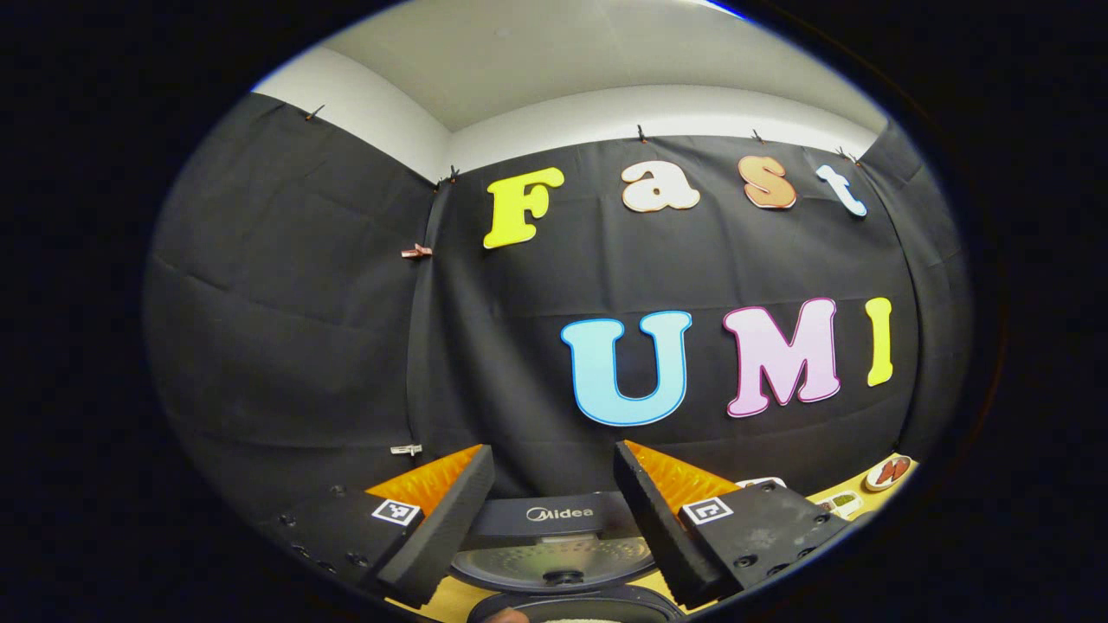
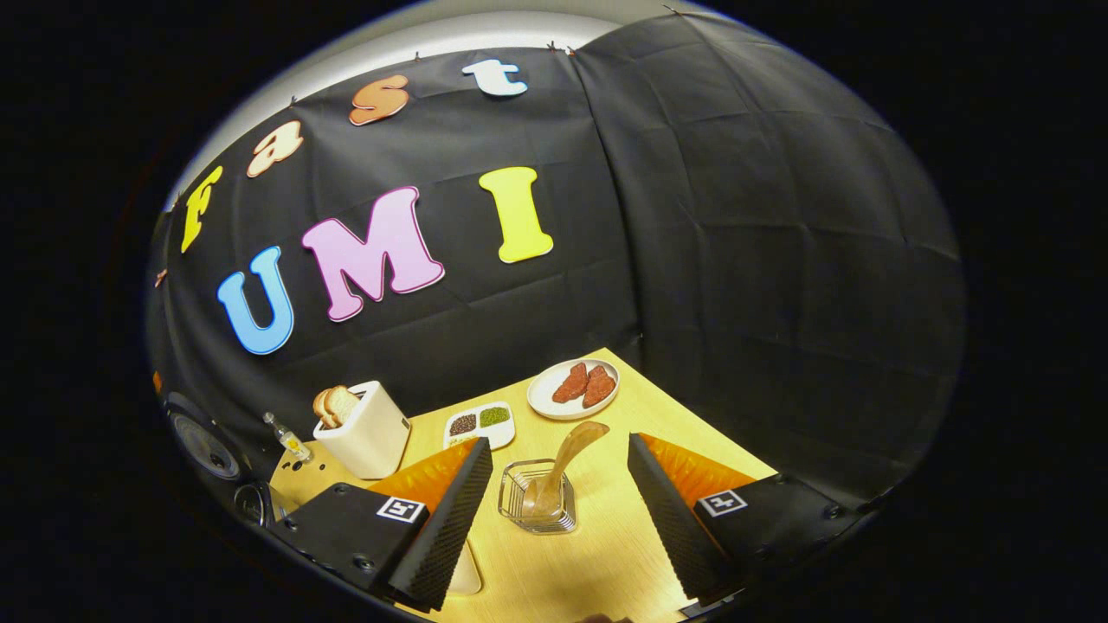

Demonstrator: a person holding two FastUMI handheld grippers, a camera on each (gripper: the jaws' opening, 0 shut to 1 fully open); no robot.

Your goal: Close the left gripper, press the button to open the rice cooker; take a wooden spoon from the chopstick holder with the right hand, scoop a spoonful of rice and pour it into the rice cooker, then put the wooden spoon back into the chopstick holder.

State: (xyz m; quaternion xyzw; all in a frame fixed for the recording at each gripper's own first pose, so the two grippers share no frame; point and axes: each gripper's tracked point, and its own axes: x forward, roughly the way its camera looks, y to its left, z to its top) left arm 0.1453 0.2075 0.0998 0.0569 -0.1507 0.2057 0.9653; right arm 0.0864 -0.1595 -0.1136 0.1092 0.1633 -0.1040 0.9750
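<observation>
The wooden spoon (image 2: 567, 459) stands in the clear chopstick holder (image 2: 538, 506) on the table (image 2: 597, 554), dead ahead of the right gripper (image 2: 558, 510), between its fingers and a little beyond their tips; its long axis leans up and to the right in the right gripper view, with the broad end on top. That gripper's jaws stand wide apart, holding nothing, so it looks the nearer hand for the grasp. In the left gripper view the rice cooker (image 1: 554, 541) sits with its lid up, just beyond the left gripper (image 1: 550, 528), whose jaws are likewise spread and empty.
</observation>
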